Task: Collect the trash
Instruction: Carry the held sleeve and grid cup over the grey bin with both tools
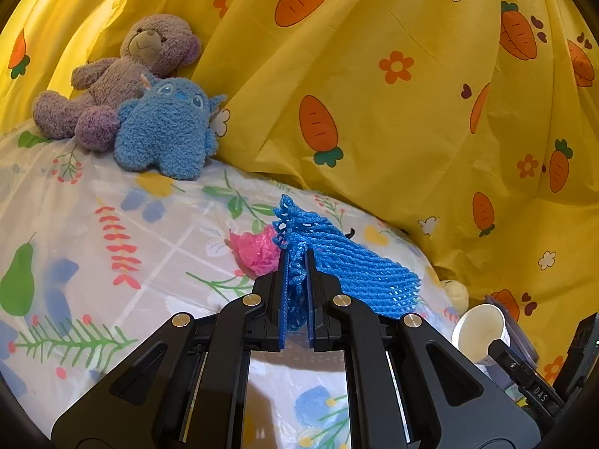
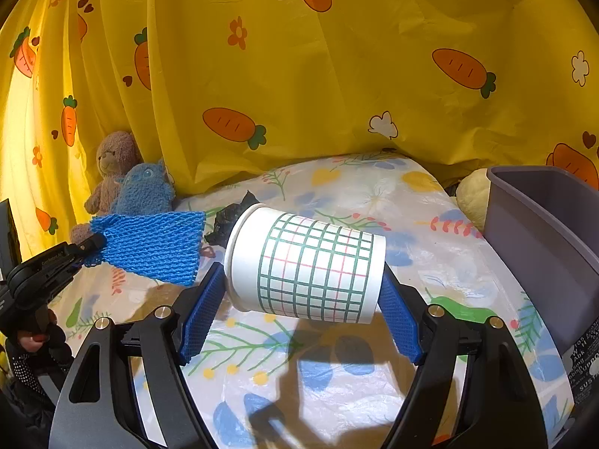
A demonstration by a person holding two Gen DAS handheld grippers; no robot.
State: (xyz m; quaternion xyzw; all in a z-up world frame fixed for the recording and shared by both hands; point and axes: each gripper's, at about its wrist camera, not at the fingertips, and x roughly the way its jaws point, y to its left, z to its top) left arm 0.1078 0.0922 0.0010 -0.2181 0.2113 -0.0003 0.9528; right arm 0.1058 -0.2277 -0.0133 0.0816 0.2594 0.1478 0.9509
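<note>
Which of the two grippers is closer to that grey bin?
Right. The right gripper, holding the paper cup, is just beside the grey bin; the left gripper is far across.

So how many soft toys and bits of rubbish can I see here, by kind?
Soft toys: 2, purple bear and blue plush
Foam nets: 1
Paper cups: 1
Pink wrappers: 1
Black scraps: 1
Total: 6

Two plush toys, one cup, one bin.
</note>
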